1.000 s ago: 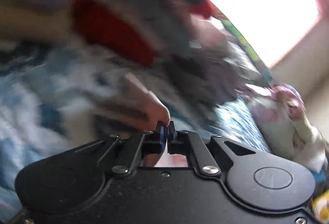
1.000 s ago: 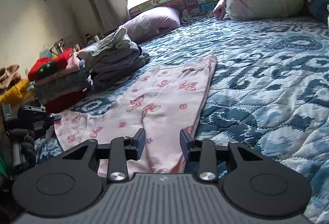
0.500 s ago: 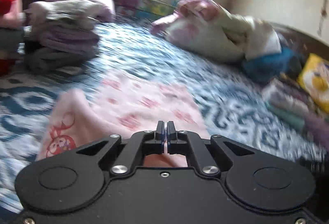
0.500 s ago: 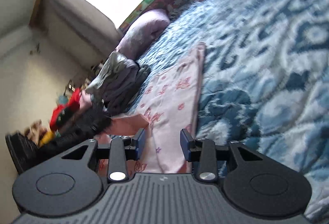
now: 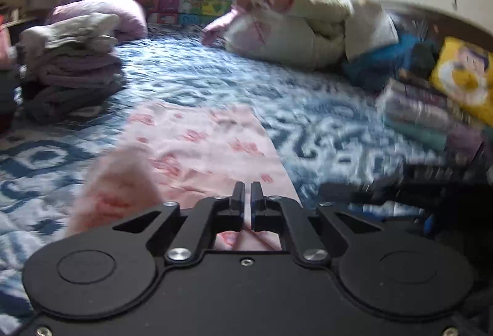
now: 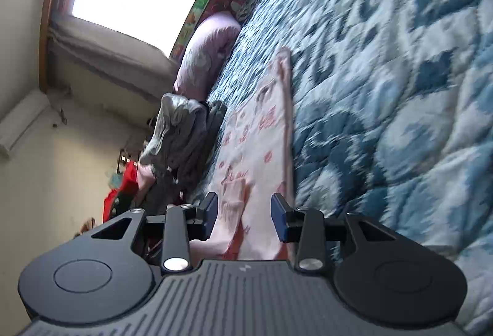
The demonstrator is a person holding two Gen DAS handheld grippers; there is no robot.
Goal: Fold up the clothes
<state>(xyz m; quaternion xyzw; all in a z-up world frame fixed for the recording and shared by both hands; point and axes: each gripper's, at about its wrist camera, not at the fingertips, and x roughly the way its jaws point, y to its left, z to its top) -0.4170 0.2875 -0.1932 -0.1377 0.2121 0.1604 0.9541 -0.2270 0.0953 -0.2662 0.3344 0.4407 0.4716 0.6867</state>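
Observation:
A pink garment with red prints (image 5: 197, 145) lies spread on the blue patterned quilt (image 5: 215, 80). My left gripper (image 5: 247, 192) is shut on a thin edge of this garment and holds a fold of it up at the near end. In the right wrist view the same garment (image 6: 262, 145) runs away from me along the quilt (image 6: 400, 74). My right gripper (image 6: 244, 209) is open, its jaws on either side of the garment's near end, gripping nothing.
A stack of folded grey and purple clothes (image 5: 71, 68) stands at the left, also in the right wrist view (image 6: 181, 132). A purple pillow (image 5: 101, 12), bundled bedding (image 5: 295, 28) and folded items with a yellow cushion (image 5: 462, 80) line the far and right sides.
My left gripper has swung from the clothes pile over to the garment, carrying its pink edge. The right gripper has tilted and moved closer over the garment's near end, still open.

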